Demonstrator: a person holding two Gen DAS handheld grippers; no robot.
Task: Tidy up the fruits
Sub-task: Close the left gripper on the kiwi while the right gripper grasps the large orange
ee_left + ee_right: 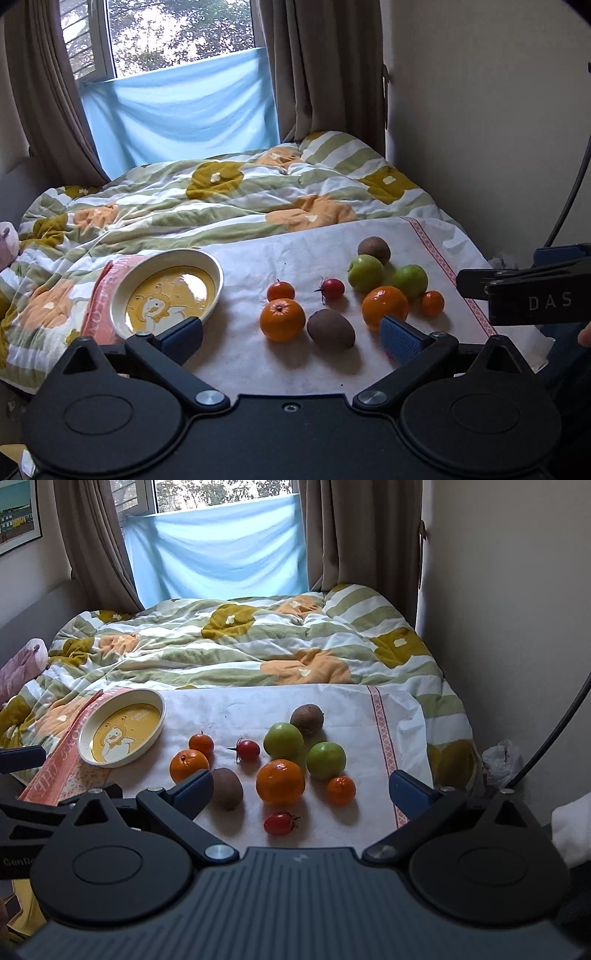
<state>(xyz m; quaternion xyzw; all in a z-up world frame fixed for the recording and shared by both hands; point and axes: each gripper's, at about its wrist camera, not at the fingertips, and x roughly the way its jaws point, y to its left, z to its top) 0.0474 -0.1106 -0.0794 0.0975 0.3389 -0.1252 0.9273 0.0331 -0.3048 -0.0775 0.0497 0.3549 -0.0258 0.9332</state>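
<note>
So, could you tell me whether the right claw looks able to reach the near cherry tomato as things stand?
Probably yes: the right claw is open, and the near cherry tomato lies alone on the white cloth, nearer than the other fruit, with nothing over it.

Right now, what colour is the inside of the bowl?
Yellow with a white duck; the bowl has a cream rim. Clearest in the right wrist view.

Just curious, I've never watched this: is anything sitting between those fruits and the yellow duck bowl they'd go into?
Nothing visible. The bowl sits empty at the cloth's left end, and only bare cloth lies between it and the nearest fruits, a small orange and a bigger orange. Both grippers hover open, holding nothing.
</note>
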